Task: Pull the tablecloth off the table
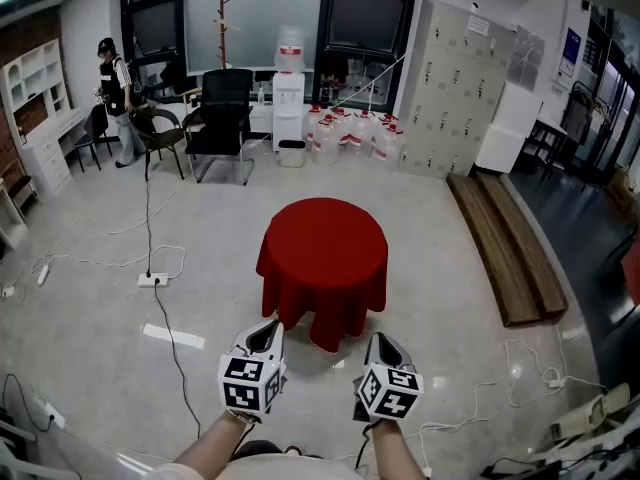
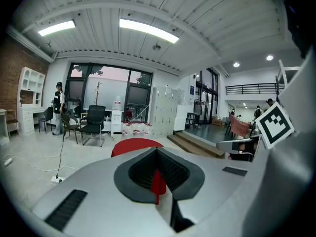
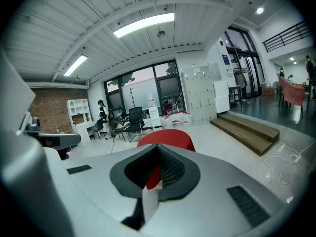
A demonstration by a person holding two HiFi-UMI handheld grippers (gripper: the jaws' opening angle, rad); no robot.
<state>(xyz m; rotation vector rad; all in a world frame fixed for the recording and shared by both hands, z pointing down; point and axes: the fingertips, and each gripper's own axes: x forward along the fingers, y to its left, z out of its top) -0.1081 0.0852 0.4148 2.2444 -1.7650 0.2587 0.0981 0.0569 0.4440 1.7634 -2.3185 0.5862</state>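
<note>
black chair (image 1: 222, 108) stands left of water dispenser (image 1: 289, 88).

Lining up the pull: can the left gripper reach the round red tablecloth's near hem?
Probably yes: nothing stands between the left gripper and the round red tablecloth, though its jaws are shut.

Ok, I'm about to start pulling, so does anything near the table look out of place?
The red tablecloth lies smooth, with nothing on it. Only the floor stands out: a loose black cable trails from the power strip toward the head view's bottom edge.
</note>
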